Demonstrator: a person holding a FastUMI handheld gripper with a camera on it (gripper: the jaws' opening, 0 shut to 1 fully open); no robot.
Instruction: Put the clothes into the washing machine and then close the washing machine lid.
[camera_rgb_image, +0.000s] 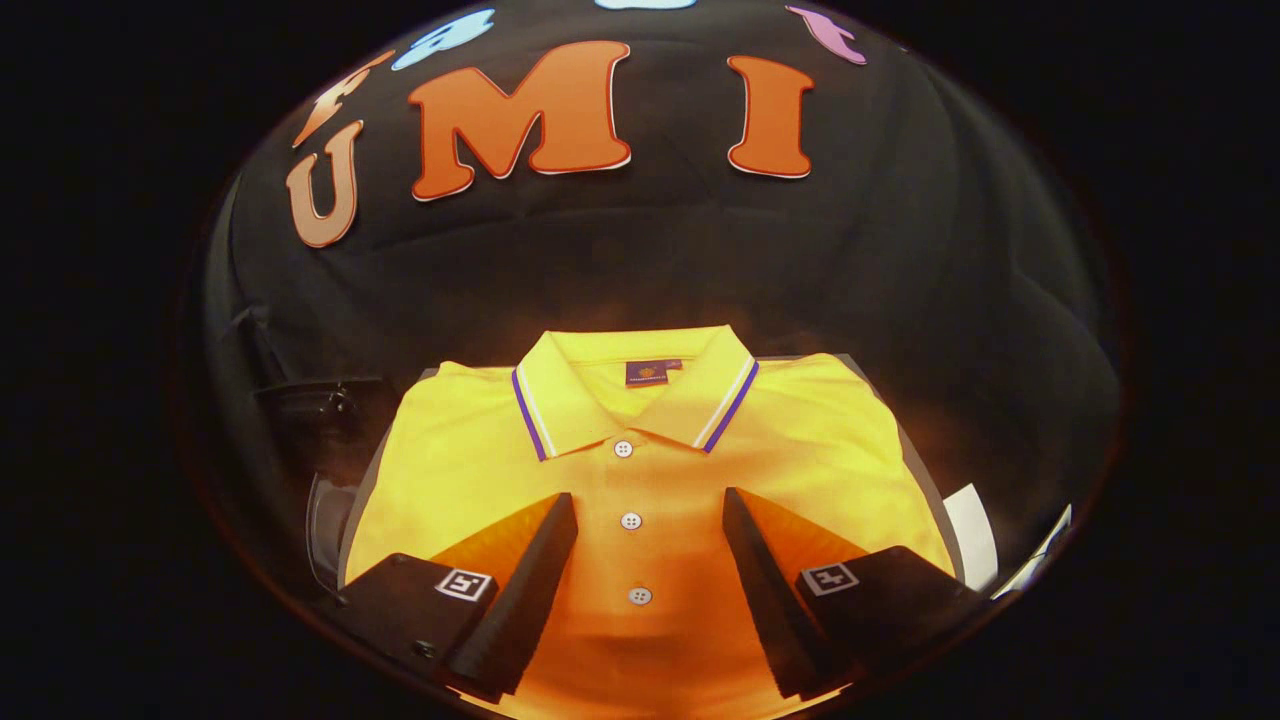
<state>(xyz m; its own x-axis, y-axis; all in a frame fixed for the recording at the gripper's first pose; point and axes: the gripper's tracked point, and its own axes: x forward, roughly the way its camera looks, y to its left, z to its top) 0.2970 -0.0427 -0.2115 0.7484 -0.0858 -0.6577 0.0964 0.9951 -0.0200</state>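
folded yellow polo shirt (640, 470) under spread gripper (650, 505)

Black cloth (900, 260) is hanging as the booth's back wall, creasing in soft folds. Warm light is pooling low in the scene, while the upper wall is fading into shadow.

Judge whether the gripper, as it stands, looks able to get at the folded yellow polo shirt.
Probably yes. The gripper is open, its fingers spread over the yellow polo shirt, whose button placket lies between them. Nothing sits between fingers and cloth.
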